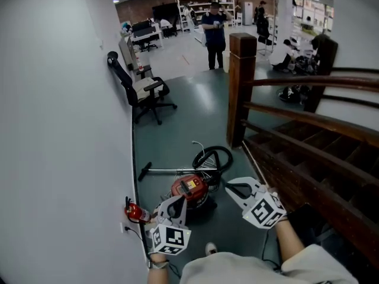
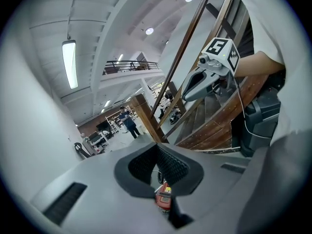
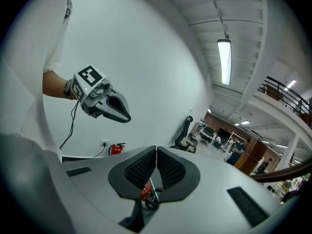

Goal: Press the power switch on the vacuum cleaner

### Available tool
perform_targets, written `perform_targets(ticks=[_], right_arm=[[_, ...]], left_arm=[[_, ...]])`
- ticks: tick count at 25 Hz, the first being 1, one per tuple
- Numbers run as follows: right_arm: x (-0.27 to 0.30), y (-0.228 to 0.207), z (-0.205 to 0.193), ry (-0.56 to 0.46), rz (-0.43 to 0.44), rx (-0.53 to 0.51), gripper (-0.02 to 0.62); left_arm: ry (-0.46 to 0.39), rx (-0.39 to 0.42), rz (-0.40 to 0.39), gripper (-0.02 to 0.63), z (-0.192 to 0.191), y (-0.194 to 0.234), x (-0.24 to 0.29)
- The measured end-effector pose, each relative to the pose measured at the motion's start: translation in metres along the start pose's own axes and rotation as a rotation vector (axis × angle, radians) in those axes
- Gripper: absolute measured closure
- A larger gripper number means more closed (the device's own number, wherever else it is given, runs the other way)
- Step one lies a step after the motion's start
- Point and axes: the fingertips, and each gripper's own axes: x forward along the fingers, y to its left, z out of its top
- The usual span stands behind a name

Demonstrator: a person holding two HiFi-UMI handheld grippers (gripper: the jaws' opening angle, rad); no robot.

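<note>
Showing the approach stage, ahead of any press. Red canister vacuum cleaner [image 1: 189, 189] lying on the dark green floor [image 1: 177, 117], close to the floor's edge along the white wall [image 1: 59, 129] and just short of the foot of the wooden staircase [image 1: 296, 152]. Black hose [image 1: 214, 157] looped on the floor just beyond the canister; metal wand [image 1: 172, 171] stretched from it toward the wall edge. Dark panel with a yellow label on the canister's top; power switch too small to single out in any view. Red fire extinguisher [image 1: 135, 212] at the wall edge, near the canister.

Both tools, left gripper [image 1: 179, 200] and right gripper [image 1: 228, 186], held in the air above the canister, one to each side, neither touching it. Jaws of each brought together at the tips, nothing clamped between them; canister visible only far beyond the pads in each gripper view.

Office chair [image 1: 145, 93] and a standing person [image 1: 214, 34] farther off along the floor, clear of the work.

Judged progress: nothing done yet, switch apparently unpressed. Left to do: lowering one closed tip onto the canister's top, finding the switch, pressing it.
</note>
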Motion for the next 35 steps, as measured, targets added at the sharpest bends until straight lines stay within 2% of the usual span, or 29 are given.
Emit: perform_targets(ticks=[6,14,21,28,35], right_arm=[[0.036,-0.014,0.002,0.021,0.000,-0.003,0.565],[0.062,-0.027,0.005,0.023,0.003,-0.015,0.565],[0.083,-0.043,0.002,0.007,0.012,-0.007,0.565],[0.109,-0.068,-0.009,-0.003,0.032,-0.032,0.565],[0.149,-0.089,-0.031,0.008,0.090,-0.065,0.565]], left_arm=[[0.009,0.015,-0.038,0.606,-0.010,0.025,0.020],[0.004,0.012,-0.016,0.606,-0.020,0.052,0.035],[0.036,-0.001,-0.016,0.606,-0.035,0.062,0.046],[0.078,-0.014,-0.005,0.606,-0.049,0.075,0.076],[0.119,-0.061,0.031,0.606,-0.067,0.094,0.117]])
